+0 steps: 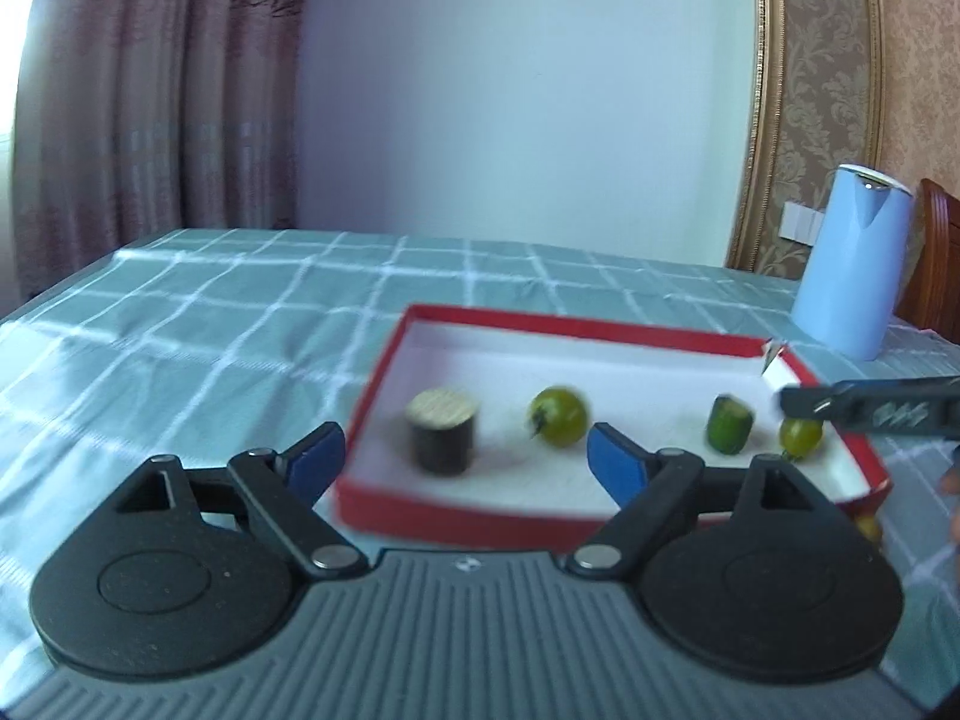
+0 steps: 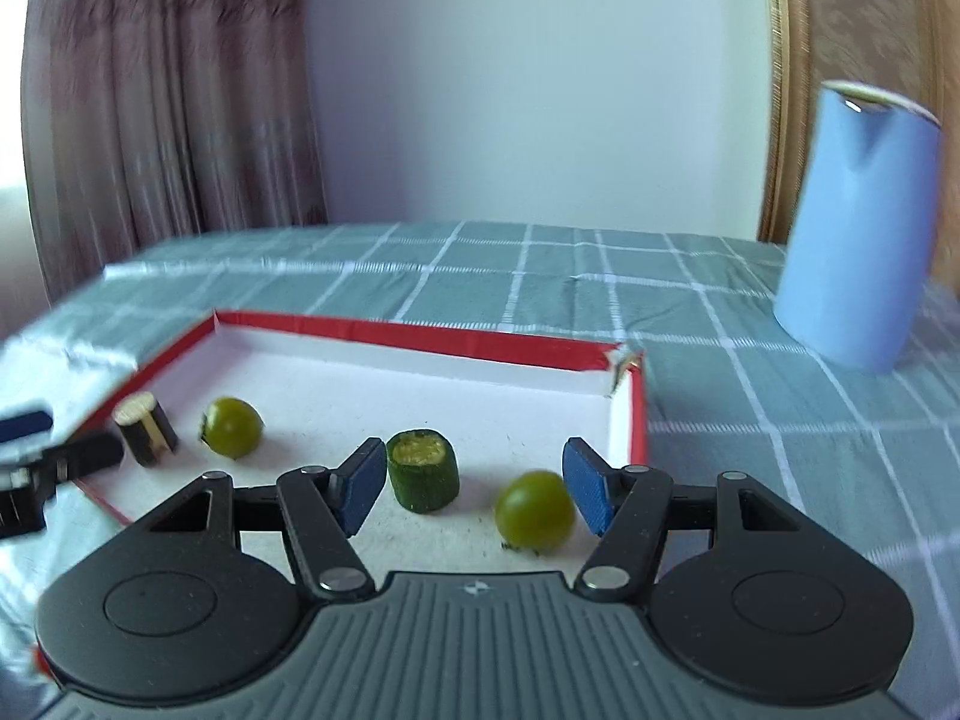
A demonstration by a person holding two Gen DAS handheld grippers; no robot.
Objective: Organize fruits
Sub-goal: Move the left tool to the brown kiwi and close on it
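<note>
A shallow red box (image 2: 630, 420) with a white floor lies on the checked surface (image 2: 750, 420), and 4 pieces sit in it in a loose row. From the right wrist view, a dark cylinder (image 2: 147, 429) with a pale cut top leans slightly, its axis near upright. Beside it rests a round green fruit (image 2: 233, 427), stem end turned left. A green cucumber chunk (image 2: 422, 479) stands upright, cut face up. A second green fruit (image 2: 534, 511) lies nearest the box's right wall.

The right hand-held gripper (image 2: 474, 486) is spread wide, with the cucumber chunk and the second fruit between its blue pads, neither one touched. The left hand-held gripper (image 1: 465, 456) is also spread, low at the box's near rim, with the dark cylinder just ahead of its gap. A blue jug (image 2: 858, 228) stands well apart.
</note>
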